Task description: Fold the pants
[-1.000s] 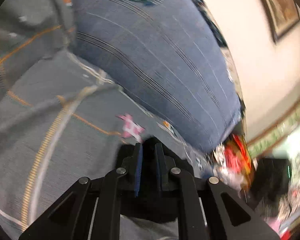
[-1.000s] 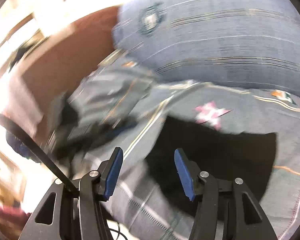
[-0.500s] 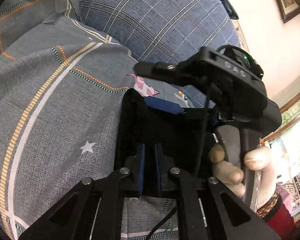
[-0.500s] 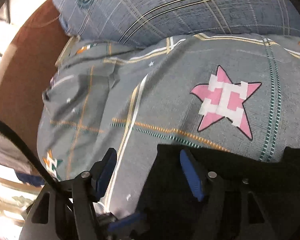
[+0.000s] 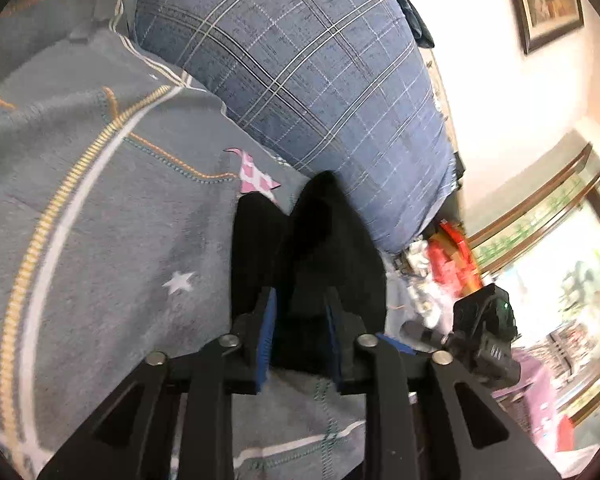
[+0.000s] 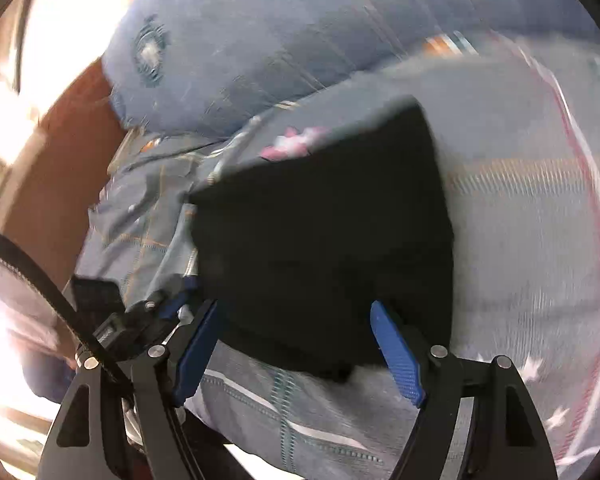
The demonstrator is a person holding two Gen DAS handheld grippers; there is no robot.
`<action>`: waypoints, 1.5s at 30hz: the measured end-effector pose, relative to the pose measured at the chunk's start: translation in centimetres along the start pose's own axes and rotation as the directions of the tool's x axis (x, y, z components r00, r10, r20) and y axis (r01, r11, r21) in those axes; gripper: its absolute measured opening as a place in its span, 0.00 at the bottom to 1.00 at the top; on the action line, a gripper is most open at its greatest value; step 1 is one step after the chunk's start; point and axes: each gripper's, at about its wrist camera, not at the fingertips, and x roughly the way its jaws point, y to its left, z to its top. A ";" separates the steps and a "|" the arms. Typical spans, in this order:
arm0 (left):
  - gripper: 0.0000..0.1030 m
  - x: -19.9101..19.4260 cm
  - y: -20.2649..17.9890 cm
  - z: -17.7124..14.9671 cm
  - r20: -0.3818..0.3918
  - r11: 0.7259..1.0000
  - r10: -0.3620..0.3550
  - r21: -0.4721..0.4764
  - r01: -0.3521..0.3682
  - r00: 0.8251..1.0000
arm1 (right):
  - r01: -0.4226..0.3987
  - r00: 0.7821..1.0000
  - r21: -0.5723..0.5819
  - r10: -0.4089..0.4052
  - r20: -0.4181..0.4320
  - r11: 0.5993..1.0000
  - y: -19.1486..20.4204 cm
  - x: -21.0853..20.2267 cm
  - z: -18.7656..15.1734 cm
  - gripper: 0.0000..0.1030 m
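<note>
The black pants (image 5: pixel 324 248) lie folded on the grey patterned sheet (image 5: pixel 100 240), with one fold standing up as a ridge. My left gripper (image 5: pixel 301 336) straddles that ridge. Its jaws are opening and the pads stand slightly off the cloth between them. In the right wrist view the pants (image 6: pixel 324 240) appear as a dark folded block, blurred by motion. My right gripper (image 6: pixel 296 352) hovers over their near edge, its jaws opening wide and gripping nothing. The right gripper's body (image 5: pixel 484 332) shows at the lower right of the left wrist view.
A blue plaid pillow (image 5: pixel 320 80) lies just behind the pants, also seen as the pillow (image 6: pixel 260 40). A pink star (image 5: pixel 256 178) marks the sheet. A brown headboard (image 6: pixel 60 152) stands on the left. A framed picture (image 5: pixel 548 0), a window (image 5: pixel 560 260) and red clutter (image 5: pixel 452 256) lie beyond the bed.
The left jaws have parted from shut around the black fold. The right gripper has left its place in front of the left camera and widened its jaws, and the pants now lie further from it.
</note>
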 end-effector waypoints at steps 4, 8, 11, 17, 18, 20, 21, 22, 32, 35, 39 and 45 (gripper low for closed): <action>0.33 -0.9 1.5 -1.4 -0.038 0.999 0.032 -0.015 -0.032 0.999 | -0.070 0.997 0.072 0.067 0.041 0.995 -0.3 -1.7 0.4 0.78; 0.31 -2.3 3.6 -2.2 -0.048 0.995 -0.026 -0.095 0.021 0.999 | -0.017 0.994 -0.050 0.022 0.107 0.999 3.2 -6.2 -0.2 0.78; 0.31 -2.5 3.9 -2.5 -0.063 0.993 -0.055 -0.104 0.049 0.996 | -0.005 0.990 -0.057 0.014 0.142 0.998 4.3 -8.2 -0.9 0.78; 0.31 -2.1 3.2 -3.0 -0.101 0.996 -0.061 -0.065 0.055 0.993 | 0.031 0.988 -0.054 -0.022 0.155 0.998 4.9 -8.5 -1.9 0.78; 0.31 -2.1 3.3 -3.1 -0.104 0.996 -0.067 -0.066 0.060 0.992 | 0.041 0.988 -0.053 -0.033 0.151 0.998 4.9 -8.2 -2.0 0.78; 0.31 -2.1 3.4 -3.1 -0.104 0.995 -0.072 -0.069 0.065 0.992 | 0.049 0.989 -0.041 -0.043 0.141 0.998 4.9 -7.5 -2.1 0.78; 0.31 -2.1 3.3 -3.1 -0.103 0.995 -0.073 -0.069 0.066 0.992 | 0.047 0.990 -0.037 -0.041 0.139 0.998 4.9 -7.4 -2.1 0.78; 0.31 -2.1 3.3 -3.2 -0.102 0.995 -0.075 -0.068 0.068 0.992 | 0.048 0.990 -0.036 -0.043 0.137 0.998 4.9 -7.3 -2.2 0.78; 0.31 -1.9 3.0 -3.4 -0.112 0.996 -0.079 -0.048 0.075 0.991 | 0.083 0.988 -0.027 -0.079 0.133 0.996 3.9 -6.0 -2.5 0.78; 0.32 -1.6 2.5 -3.5 -0.117 0.998 -0.064 -0.020 0.062 0.991 | 0.104 0.983 -0.043 -0.096 0.158 0.994 3.4 -6.4 -2.5 0.78; 0.34 -1.4 1.7 -3.8 -0.127 0.999 -0.041 0.018 0.043 0.991 | 0.090 0.974 -0.006 -0.087 0.207 0.996 1.4 -7.7 -0.5 0.78; 0.34 -0.8 1.1 -4.1 -0.143 0.997 -0.059 0.037 0.065 0.988 | -0.066 0.976 0.080 0.048 0.211 0.995 -0.5 -6.9 3.7 0.79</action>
